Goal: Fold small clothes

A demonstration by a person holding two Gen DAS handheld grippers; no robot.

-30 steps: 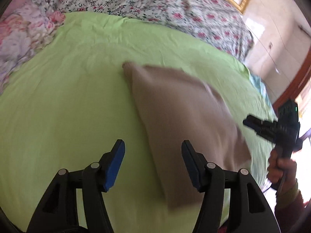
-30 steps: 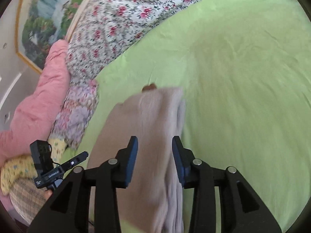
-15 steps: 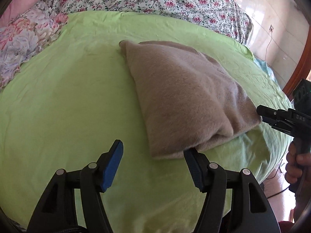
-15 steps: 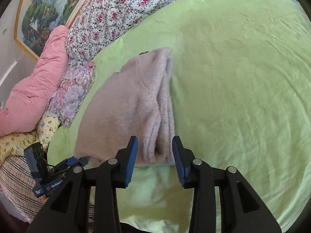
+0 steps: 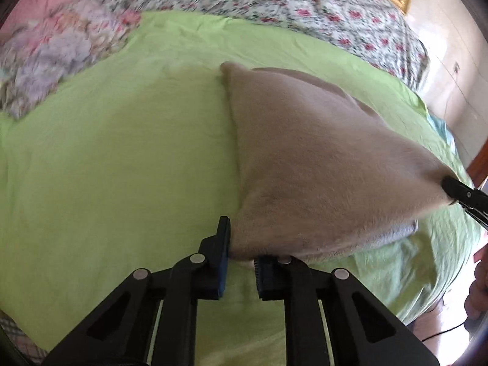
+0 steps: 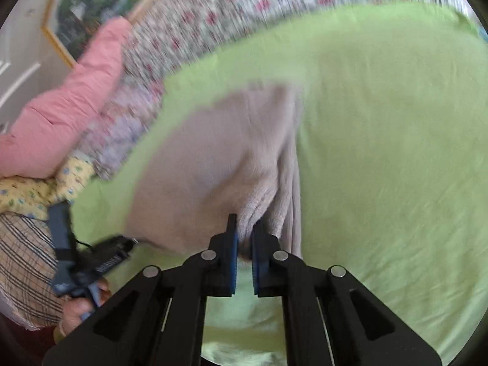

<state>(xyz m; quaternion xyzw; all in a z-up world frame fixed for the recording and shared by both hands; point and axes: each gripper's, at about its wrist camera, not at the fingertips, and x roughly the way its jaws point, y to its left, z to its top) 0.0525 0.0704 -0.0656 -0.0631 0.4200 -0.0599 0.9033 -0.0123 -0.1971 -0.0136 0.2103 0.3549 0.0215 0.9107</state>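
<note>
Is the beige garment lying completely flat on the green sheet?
No: in the left wrist view the garment is lifted at its near corners, pinched by the left gripper and right gripper.

Garment [image 5: 320,164] lies on sheet [image 5: 122,183], before quilt [image 5: 274,3].

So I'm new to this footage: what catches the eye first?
A beige garment lies mid-bed on a lime sheet. Both grippers have just been closing on its near edge: left gripper on one corner, right gripper on the other. A pink pillow lies at the head.
</note>
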